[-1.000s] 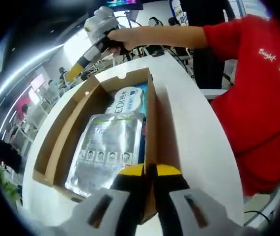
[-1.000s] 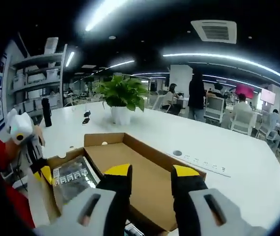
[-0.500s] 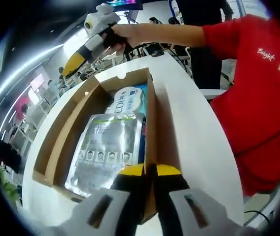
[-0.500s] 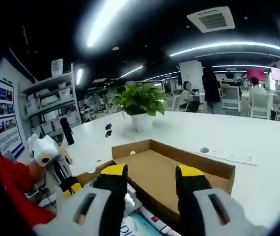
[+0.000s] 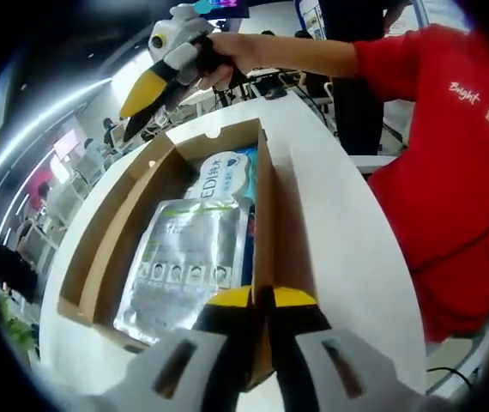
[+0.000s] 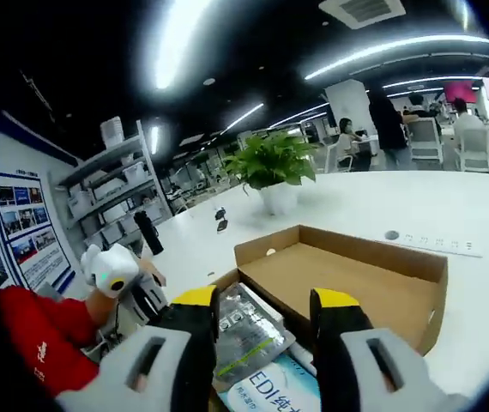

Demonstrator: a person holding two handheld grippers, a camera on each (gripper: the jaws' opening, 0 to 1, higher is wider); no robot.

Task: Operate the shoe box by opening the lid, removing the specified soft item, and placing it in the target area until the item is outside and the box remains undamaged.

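Note:
An open cardboard shoe box (image 5: 264,215) lies on the white table (image 5: 339,223), its lid (image 6: 347,275) folded flat beside it. Inside rests a silver soft packet (image 5: 189,257) (image 6: 249,330), with a blue-and-white packet (image 5: 223,172) (image 6: 270,386) beyond it. My left gripper (image 5: 262,298) is shut on the box's near side wall; from the other side it appears as a white body (image 6: 111,270) in a hand. My right gripper (image 6: 264,302) is open, hovering above the packets' end of the box. A hand holds it over the far end, its yellow tips (image 5: 146,90) pointing down-left.
The person's red top (image 5: 450,146) fills the space right of the box. A potted plant (image 6: 272,167), a black bottle (image 6: 146,232) and small dark items stand further along the table, with a socket strip (image 6: 433,245) beyond the lid. Shelving (image 6: 111,180) and seated people are behind.
The right gripper has lifted and swung over the box's far end, so the packets now sit between its jaws in its view. The left gripper and the box have not moved.

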